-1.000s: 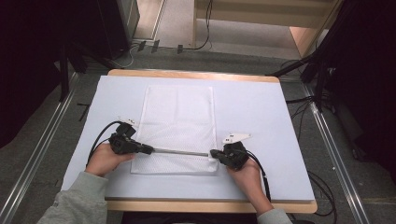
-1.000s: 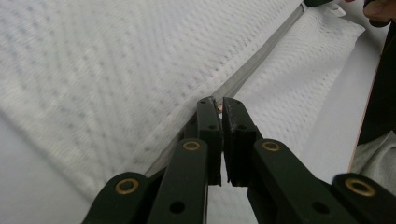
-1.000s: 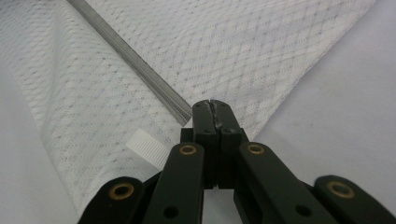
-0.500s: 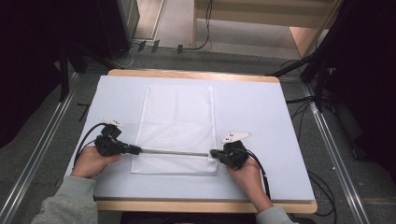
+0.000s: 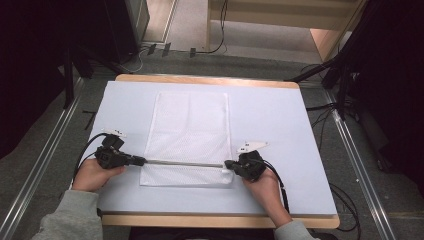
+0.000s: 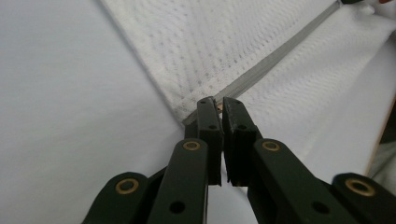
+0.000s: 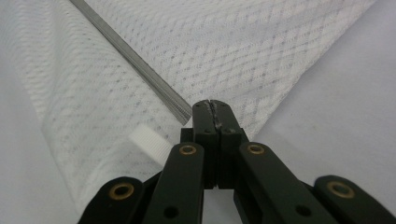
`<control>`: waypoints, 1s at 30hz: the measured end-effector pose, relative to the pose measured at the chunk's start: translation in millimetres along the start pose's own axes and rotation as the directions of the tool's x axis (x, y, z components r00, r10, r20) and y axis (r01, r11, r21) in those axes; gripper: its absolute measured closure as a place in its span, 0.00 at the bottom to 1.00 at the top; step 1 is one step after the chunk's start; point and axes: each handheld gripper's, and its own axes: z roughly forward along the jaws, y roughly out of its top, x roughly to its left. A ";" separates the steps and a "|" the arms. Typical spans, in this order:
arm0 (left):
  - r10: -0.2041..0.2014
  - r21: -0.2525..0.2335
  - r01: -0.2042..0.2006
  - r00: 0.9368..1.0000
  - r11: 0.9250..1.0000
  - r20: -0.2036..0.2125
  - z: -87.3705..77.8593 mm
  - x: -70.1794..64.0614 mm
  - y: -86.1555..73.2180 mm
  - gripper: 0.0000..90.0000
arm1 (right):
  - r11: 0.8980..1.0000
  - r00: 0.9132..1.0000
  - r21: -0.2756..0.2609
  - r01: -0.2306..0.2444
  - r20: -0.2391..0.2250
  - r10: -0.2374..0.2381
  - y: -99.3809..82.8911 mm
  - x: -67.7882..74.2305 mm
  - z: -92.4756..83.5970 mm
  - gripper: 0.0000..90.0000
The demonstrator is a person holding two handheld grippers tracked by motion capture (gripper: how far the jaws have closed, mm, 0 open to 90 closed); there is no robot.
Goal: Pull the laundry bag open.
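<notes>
Mesh bag (image 5: 190, 135) flat on worktop (image 5: 280, 115); left hand-held gripper (image 5: 141, 161) pinches zipper pull (image 6: 218, 108), right hand-held gripper (image 5: 228, 164) clamps opposite corner, tensioning zipper (image 5: 182, 162) for sliding.

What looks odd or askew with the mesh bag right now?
Nothing stands out. The mesh bag lies flat and square on the table; the left gripper and right gripper each pinch an end of its zipper.

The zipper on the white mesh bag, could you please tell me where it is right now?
In the high view the zipper runs across the near end of the mesh bag, between the left tongs and right tongs.
</notes>
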 end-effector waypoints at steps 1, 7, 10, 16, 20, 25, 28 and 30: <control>0.000 0.001 0.000 1.000 1.000 0.001 0.5 0.4 -0.4 0.98 | 1.000 1.000 0.002 -0.003 0.000 0.003 0.2 0.1 0.0 1.00; 0.001 -0.019 -0.001 1.000 1.000 0.013 -0.9 -0.6 -2.3 0.98 | 1.000 1.000 0.008 -0.001 -0.004 0.001 1.0 -0.2 0.0 1.00; 0.029 -0.020 -0.028 1.000 0.999 0.013 0.0 -4.0 -2.2 0.96 | 1.000 1.000 0.019 -0.021 -0.010 0.021 2.8 -1.5 0.0 1.00; 0.069 -0.050 -0.069 0.998 0.996 0.008 -1.6 -6.2 -2.5 0.81 | 0.997 0.998 0.053 -0.047 -0.047 0.050 10.2 -1.1 -1.6 0.93; 0.124 -0.092 -0.126 0.992 0.988 -0.024 -7.6 -10.8 -1.2 0.67 | 1.000 0.999 0.005 -0.027 -0.047 0.028 13.8 -3.3 -11.0 0.84; 0.128 -0.136 -0.140 0.988 0.981 -0.092 -15.3 -7.0 -1.1 0.54 | 0.997 0.999 -0.058 -0.043 -0.014 0.043 12.1 -17.1 -28.7 0.68; 0.103 -0.150 -0.119 0.989 0.981 -0.108 -17.9 -0.5 -1.5 0.49 | 0.996 0.998 -0.067 -0.066 -0.003 0.066 8.2 -27.1 -36.3 0.63; 0.083 -0.156 -0.101 0.989 0.983 -0.119 -19.0 4.1 -2.1 0.47 | 0.995 0.998 -0.076 -0.067 0.007 0.068 6.3 -32.1 -39.8 0.60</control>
